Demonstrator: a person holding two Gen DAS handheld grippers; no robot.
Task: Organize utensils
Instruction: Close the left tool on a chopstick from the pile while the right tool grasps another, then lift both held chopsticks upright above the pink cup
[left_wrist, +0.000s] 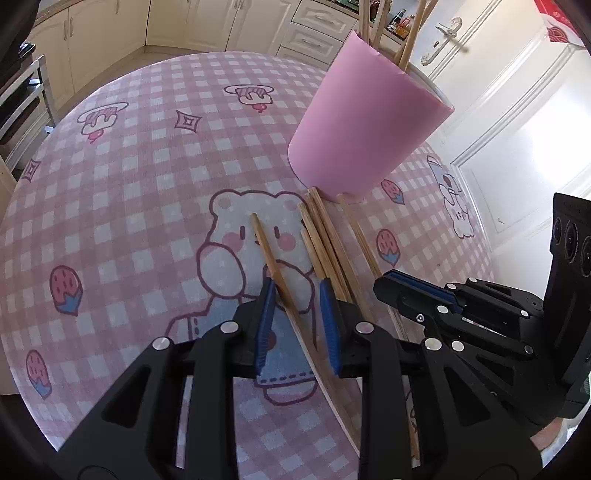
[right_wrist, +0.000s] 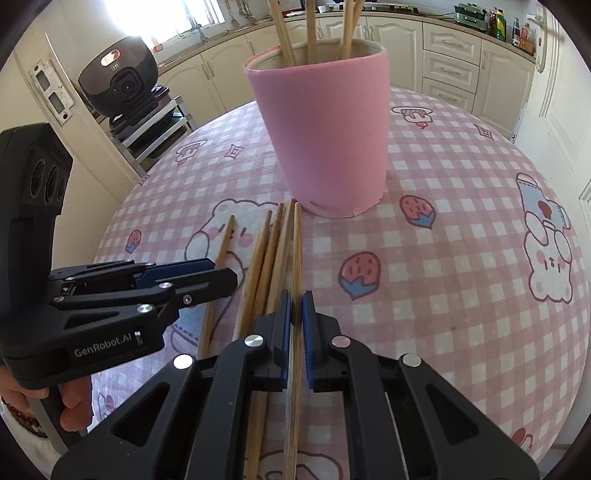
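Right gripper (right_wrist: 295, 308): jaws pressed together on one chopstick (right_wrist: 296, 258), the rightmost of the loose set; blue pads (right_wrist: 308, 314) touch it on both sides. That stick runs from under the gripper straight toward the cup (right_wrist: 325, 140), its far tip just short of the cup's base.

Left gripper (left_wrist: 297, 299): jaws partly spread. A single chopstick (left_wrist: 267, 251) lies between them, leaning against the left pad (left_wrist: 267, 299), clear of the right one; not pinched. In the right wrist view this gripper (right_wrist: 218, 273) sits left of the cup, over the leftmost stick.

Count, loose chopsticks on the cloth (right_wrist: 443, 229): about six in the right wrist view — one apart at far left, a bunch of about four touching one another, and the clamped one beside the bunch (right_wrist: 266, 258). Exact number in the bunch is hard to tell where they overlap. All lie flat, roughly parallel, tips pointing at the cup.

Container: one pink cup, upright on the checked cloth, beyond both grippers. Inside stand at least four chopsticks (right_wrist: 282, 33), leaning on the rim, tops cut off by the frame.

A hand (right_wrist: 74, 402) grips the left handle, near side of the cup.
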